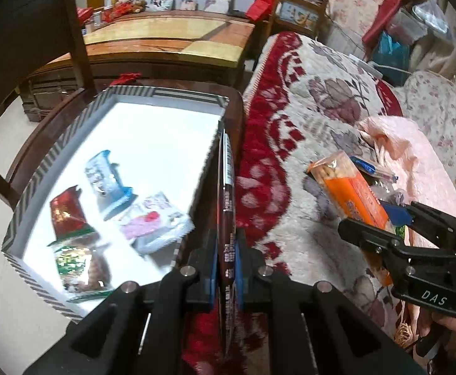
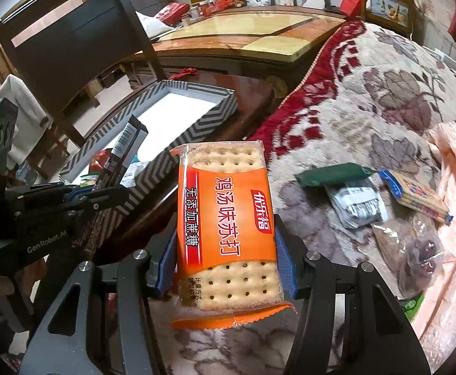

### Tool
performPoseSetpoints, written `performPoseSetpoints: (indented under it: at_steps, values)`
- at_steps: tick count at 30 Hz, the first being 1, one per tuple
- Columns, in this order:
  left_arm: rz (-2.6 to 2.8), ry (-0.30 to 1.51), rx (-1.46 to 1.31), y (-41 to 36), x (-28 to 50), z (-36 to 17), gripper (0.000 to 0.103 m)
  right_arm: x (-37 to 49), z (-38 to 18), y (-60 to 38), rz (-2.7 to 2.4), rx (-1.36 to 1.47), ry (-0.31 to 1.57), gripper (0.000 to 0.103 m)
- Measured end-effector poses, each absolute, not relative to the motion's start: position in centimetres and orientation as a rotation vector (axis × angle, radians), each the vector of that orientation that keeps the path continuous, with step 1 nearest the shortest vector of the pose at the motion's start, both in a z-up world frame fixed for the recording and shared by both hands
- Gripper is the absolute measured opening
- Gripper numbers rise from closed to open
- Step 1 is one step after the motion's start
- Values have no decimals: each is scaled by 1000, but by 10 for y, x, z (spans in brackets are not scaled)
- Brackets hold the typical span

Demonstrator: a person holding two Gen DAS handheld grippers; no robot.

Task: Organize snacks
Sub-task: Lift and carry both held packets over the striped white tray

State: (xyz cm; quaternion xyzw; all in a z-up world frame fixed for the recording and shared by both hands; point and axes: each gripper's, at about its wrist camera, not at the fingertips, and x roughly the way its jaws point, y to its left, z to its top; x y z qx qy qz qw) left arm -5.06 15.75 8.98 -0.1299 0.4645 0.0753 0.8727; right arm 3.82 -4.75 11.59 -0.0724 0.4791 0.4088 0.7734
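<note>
My left gripper (image 1: 226, 250) is shut on a thin dark brown snack packet (image 1: 228, 193), held edge-on beside the right wall of a striped box (image 1: 165, 92). That box, white inside, holds several snack packs, among them a blue one (image 1: 106, 181), a red one (image 1: 65, 215) and a pink one (image 1: 153, 218). My right gripper (image 2: 226, 262) is shut on an orange cracker pack (image 2: 228, 215), lifted above the blanket. In the left wrist view the same orange cracker pack (image 1: 349, 193) and right gripper (image 1: 393, 222) show at the right. The left gripper (image 2: 81, 200) and its brown packet (image 2: 125, 153) appear at the left of the right wrist view.
The box rests on a dark wooden stool (image 1: 237, 106) next to a red and cream floral blanket (image 1: 306, 109). On the blanket lie a green packet (image 2: 334, 173), a grey packet (image 2: 357, 206), a blue-edged packet (image 2: 418, 195) and a clear bag (image 2: 415, 250). A chair (image 2: 71, 40) and wooden table (image 2: 243, 34) stand behind.
</note>
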Motion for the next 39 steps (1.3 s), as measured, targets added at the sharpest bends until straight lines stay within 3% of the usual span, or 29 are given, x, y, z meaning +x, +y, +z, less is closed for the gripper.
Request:
performPoseSetpoints:
  at_steps: [39]
  values:
    - [362, 962, -388, 264, -84, 71, 10, 15, 126, 75, 1049, -320, 1038, 54]
